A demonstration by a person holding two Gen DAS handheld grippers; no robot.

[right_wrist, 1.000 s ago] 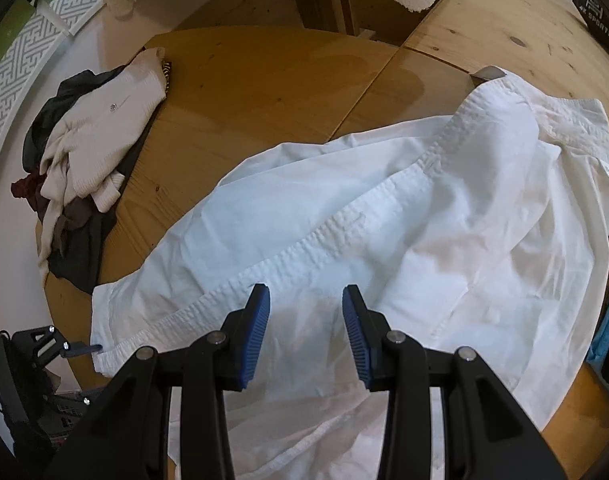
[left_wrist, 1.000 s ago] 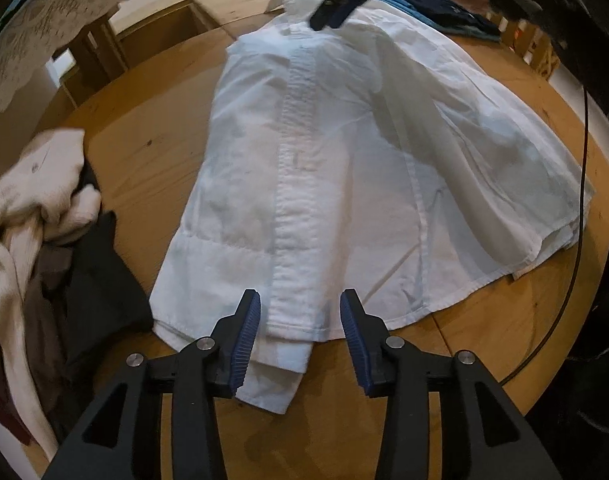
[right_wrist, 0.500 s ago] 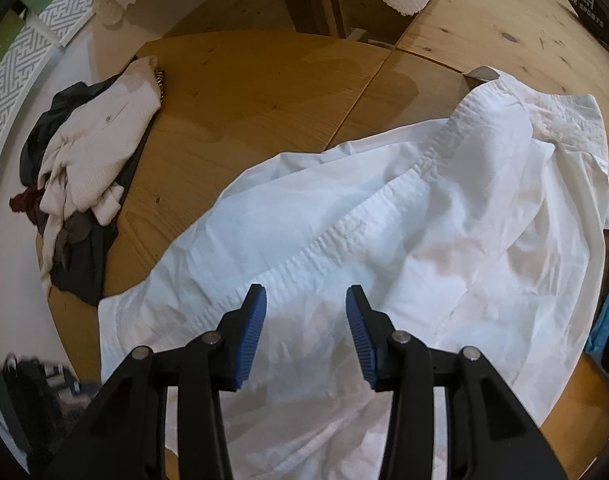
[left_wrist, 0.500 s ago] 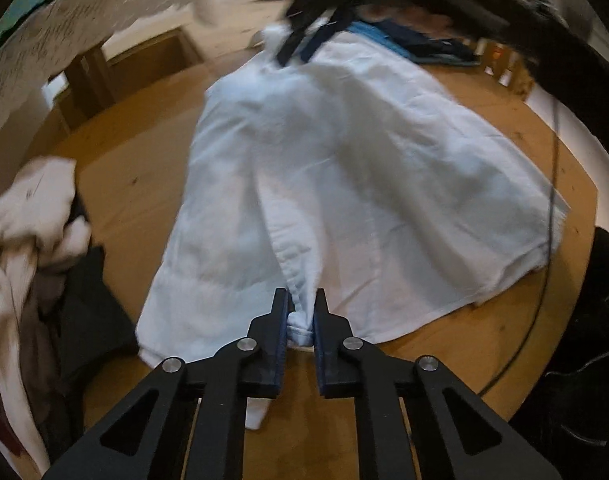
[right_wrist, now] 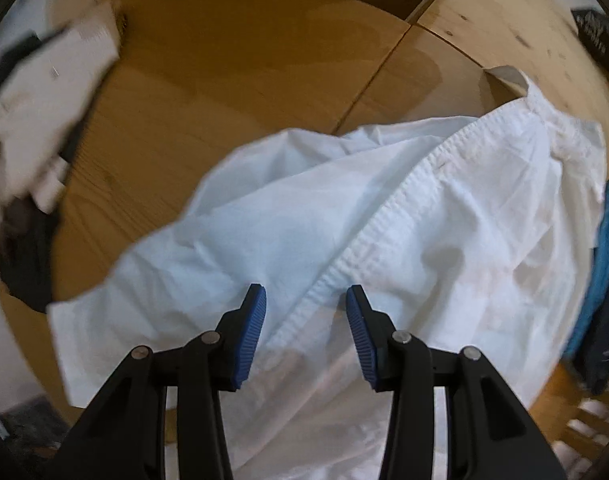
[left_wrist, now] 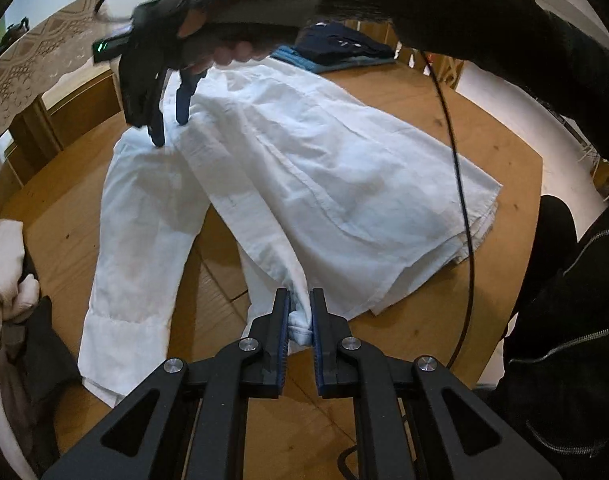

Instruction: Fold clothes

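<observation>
Left wrist: left gripper [left_wrist: 300,320] jaws pinch white shirt [left_wrist: 324,184].

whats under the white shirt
The wooden table shows all round the white shirt and in the gap below the edge that the left gripper pinches. Whatever lies beneath the spread cloth itself is covered.

Landmark: round wooden table [left_wrist: 444,120], seam across the top. Heaped at its left edge, cream knit garment [left_wrist: 4,264] over dark clothes [left_wrist: 44,344]; same heap blurred in right wrist view [right_wrist: 40,92]. At its far side, navy garment [left_wrist: 340,42] stacked on blue fabric [left_wrist: 304,63]. Black cable [left_wrist: 460,184] hanging above its right half. Beyond its far-left edge, lace cloth [left_wrist: 36,56] draped on wooden furniture [left_wrist: 76,100]. Past its right rim, white floor.
</observation>
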